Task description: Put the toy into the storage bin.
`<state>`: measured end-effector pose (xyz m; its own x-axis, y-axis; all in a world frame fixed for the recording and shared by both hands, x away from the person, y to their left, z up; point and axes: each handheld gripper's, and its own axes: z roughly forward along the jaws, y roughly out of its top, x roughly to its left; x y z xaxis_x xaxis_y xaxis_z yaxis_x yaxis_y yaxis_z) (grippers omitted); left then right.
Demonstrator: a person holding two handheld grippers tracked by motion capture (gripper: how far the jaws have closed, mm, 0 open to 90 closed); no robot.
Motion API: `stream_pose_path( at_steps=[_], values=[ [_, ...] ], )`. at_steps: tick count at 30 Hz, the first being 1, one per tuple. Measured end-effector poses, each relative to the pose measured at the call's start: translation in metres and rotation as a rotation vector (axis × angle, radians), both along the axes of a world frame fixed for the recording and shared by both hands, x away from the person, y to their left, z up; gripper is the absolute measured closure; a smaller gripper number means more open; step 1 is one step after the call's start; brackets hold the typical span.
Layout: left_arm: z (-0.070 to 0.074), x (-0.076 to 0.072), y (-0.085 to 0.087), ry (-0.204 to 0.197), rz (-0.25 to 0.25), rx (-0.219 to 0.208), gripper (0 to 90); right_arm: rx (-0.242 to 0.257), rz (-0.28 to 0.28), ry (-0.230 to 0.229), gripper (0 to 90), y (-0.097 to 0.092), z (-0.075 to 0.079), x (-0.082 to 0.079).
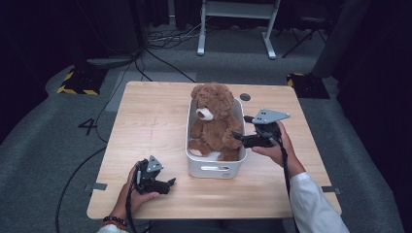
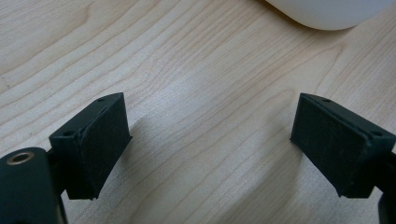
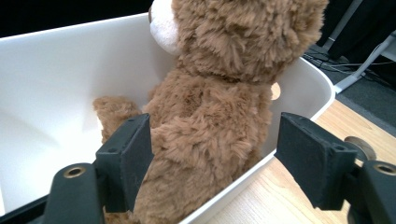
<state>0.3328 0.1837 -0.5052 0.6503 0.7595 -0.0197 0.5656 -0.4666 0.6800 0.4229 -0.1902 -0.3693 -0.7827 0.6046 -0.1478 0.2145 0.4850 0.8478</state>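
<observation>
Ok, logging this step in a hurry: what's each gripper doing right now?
Left gripper: open, holding nothing, over bare table.
Right gripper: open, its pads either side of the teddy bear in the white bin, not pressing it.

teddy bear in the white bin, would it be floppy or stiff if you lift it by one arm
Probably floppy: the teddy bear looks plush and thick-furred, so its arm should squash and the body dangle. Likely light for its size. It sits slumped against the white bin, so it may topple when nudged.

Teddy bear (image 3: 210,121) is shaggy brown plush, bin (image 3: 56,93) smooth matte white plastic, table (image 2: 196,93) pale wood grain.
</observation>
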Motion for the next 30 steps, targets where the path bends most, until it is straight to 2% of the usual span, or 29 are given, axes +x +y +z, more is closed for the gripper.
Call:
stream_pose_path(
  at_steps=[5,20,30],
  values=[
    [0.0,0.0,0.0,0.0,0.0,0.0,11.5,0.001,-0.005,-0.013,25.5,-0.006,0.003,-0.003],
    [0.0,0.0,0.0,0.002,-0.002,0.0,11.5,-0.051,-0.033,-0.058,25.6,-0.027,0.014,-0.016],
    [0.0,0.0,0.0,0.002,-0.002,0.0,11.5,-0.071,-0.046,-0.068,25.2,-0.041,0.018,-0.025]
  ],
)
